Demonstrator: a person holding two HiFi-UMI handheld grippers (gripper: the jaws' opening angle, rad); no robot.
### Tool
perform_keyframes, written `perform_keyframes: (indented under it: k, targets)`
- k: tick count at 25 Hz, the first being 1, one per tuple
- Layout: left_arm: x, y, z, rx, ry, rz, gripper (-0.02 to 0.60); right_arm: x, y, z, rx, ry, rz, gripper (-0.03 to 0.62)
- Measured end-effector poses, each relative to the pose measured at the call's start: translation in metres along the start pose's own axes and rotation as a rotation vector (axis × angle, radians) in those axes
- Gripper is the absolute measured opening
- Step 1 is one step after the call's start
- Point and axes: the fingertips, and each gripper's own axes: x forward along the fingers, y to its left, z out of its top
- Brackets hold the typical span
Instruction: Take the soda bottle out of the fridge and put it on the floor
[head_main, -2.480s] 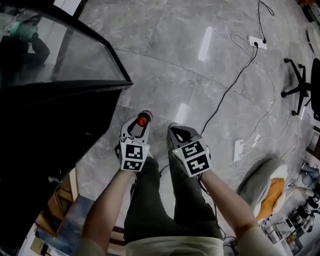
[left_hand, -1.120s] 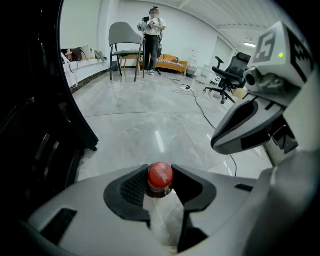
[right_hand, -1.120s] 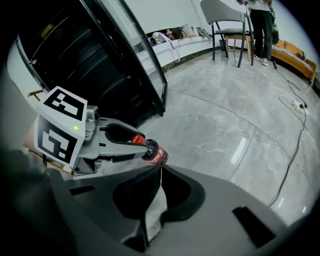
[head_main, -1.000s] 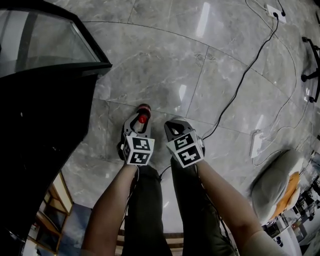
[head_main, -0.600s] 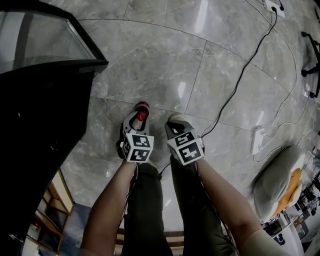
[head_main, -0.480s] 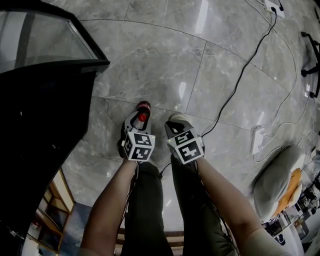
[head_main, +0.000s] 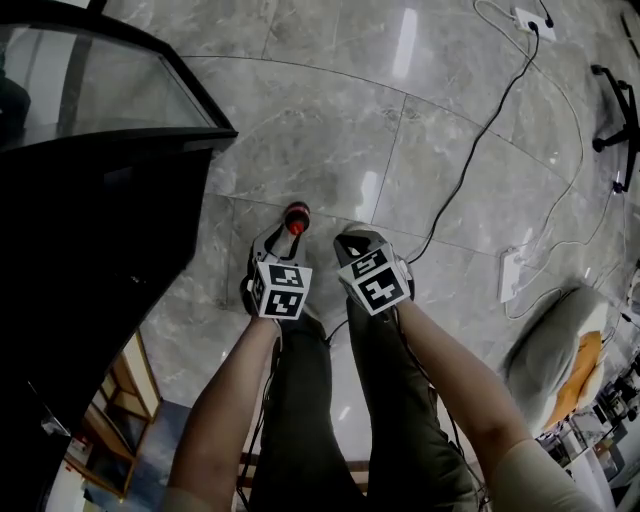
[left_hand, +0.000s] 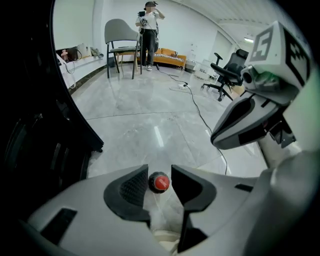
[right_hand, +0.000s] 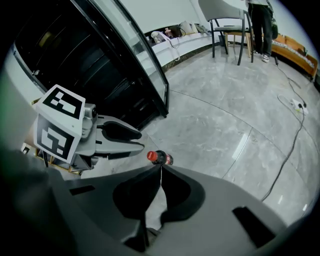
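"Soda bottle: where does it stand?"

"Upright on the grey tiled floor, red cap up, just ahead of my 2 grippers. It is clear of the black fridge on my left, whose glass door stands open."

"Is your left gripper on it?"

"No. Its jaws are apart and have just been opening a little further. Looking along them, I see the red cap in the gap between the 2 pads, yet neither pad presses on it. In the right gripper view the bottle stands free on the tiles, just beyond the left jaw tips."

"And the right gripper?"

"Its jaws are together, with only a thin slit between them and nothing in it. It hangs just beside the left one, not touching it, and both point steeply down at the floor."

"What else is around?"

"A black cable runs across the tiles to my right, near a white power strip. The base of an office chair shows at the far right edge. In the left gripper view a person stands far across the room beside a grey chair."
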Motion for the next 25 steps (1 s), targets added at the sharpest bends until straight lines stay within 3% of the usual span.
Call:
perform_keyframes:
  k: [7, 12, 18, 25]
  targets:
    - [-0.079, 0.004, 0.036, -0.037, -0.071, -0.004, 0.115, -0.061, 0.018, 0.028, -0.078, -0.017, -0.023, -0.003]
    - [-0.142, 0.008, 0.072, -0.001, -0.13, -0.017, 0.032, -0.12, 0.033, 0.071, -0.105, -0.093, -0.044, -0.003]
    - [-0.223, 0.011, 0.13, -0.025, -0.254, -0.013, 0.017, -0.198, 0.057, 0.127, -0.087, -0.203, -0.063, -0.003]
    - [-0.337, 0.009, 0.185, 0.004, -0.378, 0.011, 0.014, -0.297, 0.111, 0.198, -0.127, -0.316, -0.048, -0.003]
